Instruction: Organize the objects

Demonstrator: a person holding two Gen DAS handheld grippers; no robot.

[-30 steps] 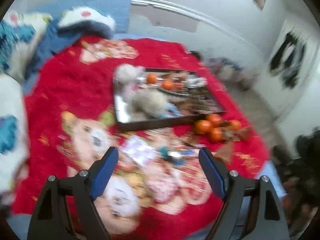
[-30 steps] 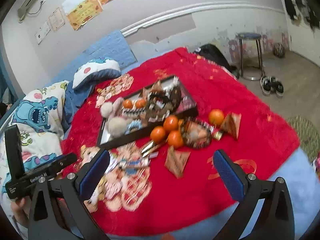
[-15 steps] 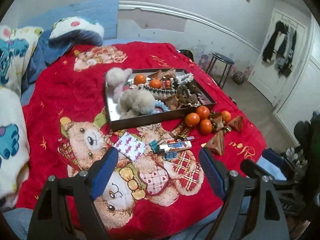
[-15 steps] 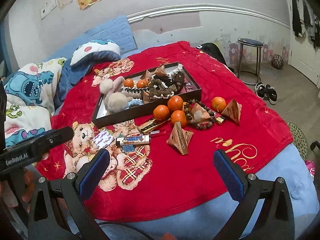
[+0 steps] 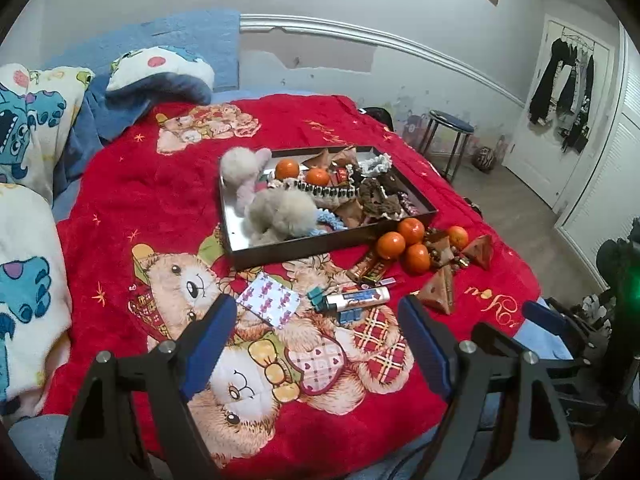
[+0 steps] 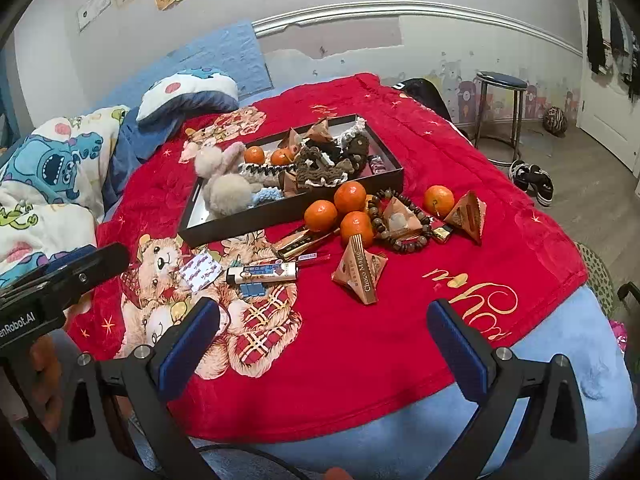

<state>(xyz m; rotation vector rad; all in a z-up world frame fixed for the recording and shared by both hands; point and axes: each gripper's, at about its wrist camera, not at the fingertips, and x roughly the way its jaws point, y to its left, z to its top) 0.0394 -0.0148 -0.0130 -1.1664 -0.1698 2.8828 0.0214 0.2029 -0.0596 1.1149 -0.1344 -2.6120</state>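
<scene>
A dark tray (image 5: 320,242) (image 6: 248,220) on the red blanket holds a plush rabbit (image 5: 276,208), two oranges (image 5: 287,169) and snacks. In front of it lie several oranges (image 5: 390,245) (image 6: 320,215), pyramid snack packs (image 6: 360,272) (image 5: 438,290), a bead bracelet (image 6: 400,220), a white lighter (image 5: 356,298) (image 6: 262,274), a patterned card (image 5: 268,299) and candy bars (image 6: 296,242). My left gripper (image 5: 318,342) is open and empty, above the blanket before the card. My right gripper (image 6: 324,340) is open and empty, short of the snack pack.
Pillows and a cartoon quilt (image 5: 28,128) lie at the bed's left. A stool (image 6: 500,112) and shoes (image 6: 532,178) stand on the floor to the right. The bed's front edge (image 6: 400,440) is near both grippers. The left gripper's body (image 6: 60,284) shows in the right view.
Both views have steadied after a blurred swing. Both grippers have shifted slightly relative to the bed and stayed open. No object has moved.
</scene>
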